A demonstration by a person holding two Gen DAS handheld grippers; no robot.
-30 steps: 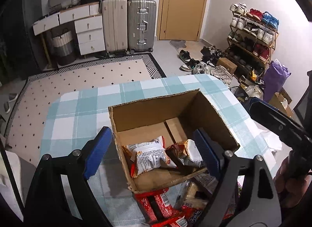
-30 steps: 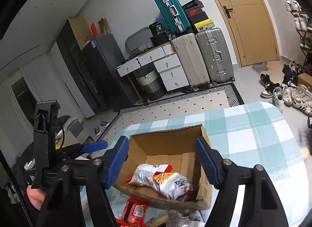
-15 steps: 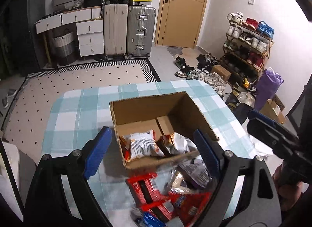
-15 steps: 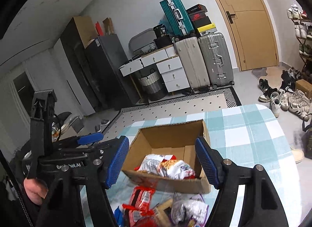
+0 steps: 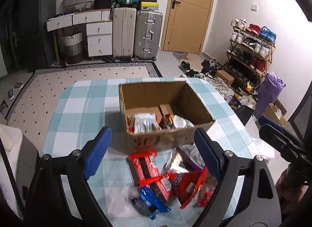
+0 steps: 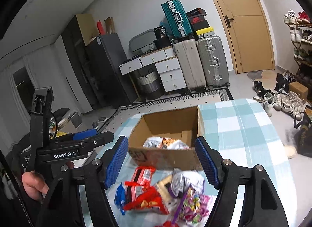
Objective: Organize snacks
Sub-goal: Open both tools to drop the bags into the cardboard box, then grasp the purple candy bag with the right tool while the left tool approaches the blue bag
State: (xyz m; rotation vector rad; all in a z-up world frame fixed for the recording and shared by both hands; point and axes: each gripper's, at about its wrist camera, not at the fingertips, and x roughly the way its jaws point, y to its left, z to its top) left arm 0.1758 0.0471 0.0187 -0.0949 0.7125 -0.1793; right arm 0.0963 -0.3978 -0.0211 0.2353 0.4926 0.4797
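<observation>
Snacks (image 6: 161,193) in crinkled red, blue, silver and multicoloured wrappers lie heaped on the checked tabletop (image 6: 243,129), just in front of the cardboard box (image 5: 156,139). Inside the box are two packets (image 5: 146,122). The left hand-held gripper (image 5: 152,156), marked "GenRobot.AI", and the right hand-held gripper (image 6: 161,161) are both spread wide, pinching nothing.

- A cardboard box (image 5: 165,109) stands on the surface (image 5: 81,109), with snack packets (image 5: 156,122) inside it.
- A heap of loose snacks (image 5: 163,176) lies on the surface just in front of the box.
- Suitcases (image 5: 136,35) stand on the floor behind the surface, a shoe rack (image 5: 251,49) to their right.
</observation>
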